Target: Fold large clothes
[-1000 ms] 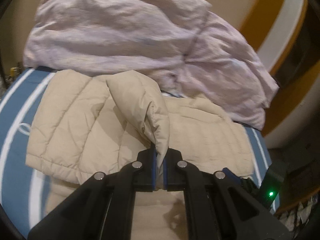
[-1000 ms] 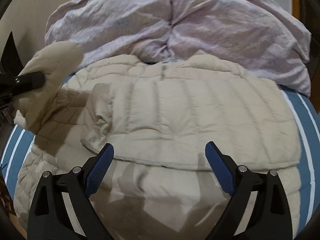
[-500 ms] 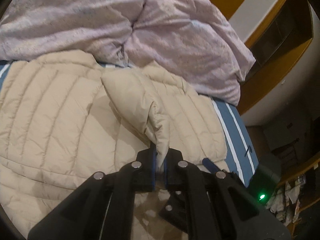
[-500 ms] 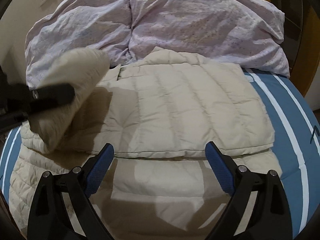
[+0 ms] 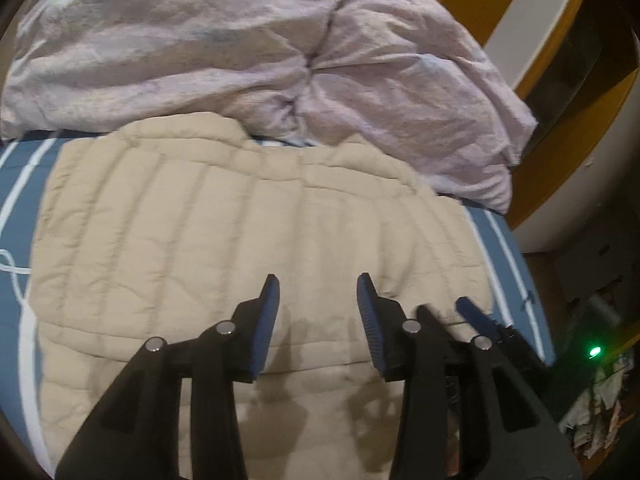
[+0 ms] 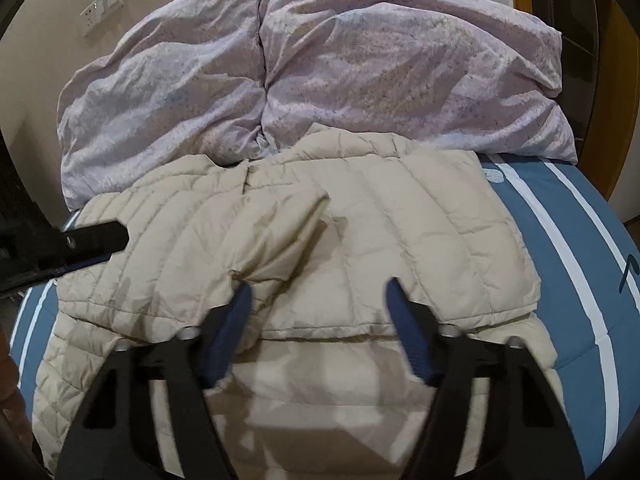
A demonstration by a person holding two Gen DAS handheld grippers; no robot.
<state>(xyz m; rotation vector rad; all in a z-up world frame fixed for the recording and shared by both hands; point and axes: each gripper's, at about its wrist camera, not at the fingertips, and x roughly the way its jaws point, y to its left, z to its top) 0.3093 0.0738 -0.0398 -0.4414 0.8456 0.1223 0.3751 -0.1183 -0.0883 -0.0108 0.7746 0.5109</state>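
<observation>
A beige quilted jacket lies flat on the blue striped bed. Its sleeve is folded across the body, with the cuff end pointing toward me. My left gripper hovers over the jacket's near part; its jaws are opening and nothing is between them. My right gripper is over the jacket's folded lower edge, its jaws closing, with the left finger close to the sleeve's cuff. No cloth is pinched between its pads. One black finger of the left gripper reaches in from the left in the right wrist view.
A crumpled lilac duvet fills the far side of the bed behind the jacket. The blue sheet with white stripes shows on the right. A wooden frame and floor clutter lie off the bed's right edge.
The left gripper has let go of the sleeve, which now lies folded across the jacket, and its jaws have parted. The right jaws have narrowed from wide open.
</observation>
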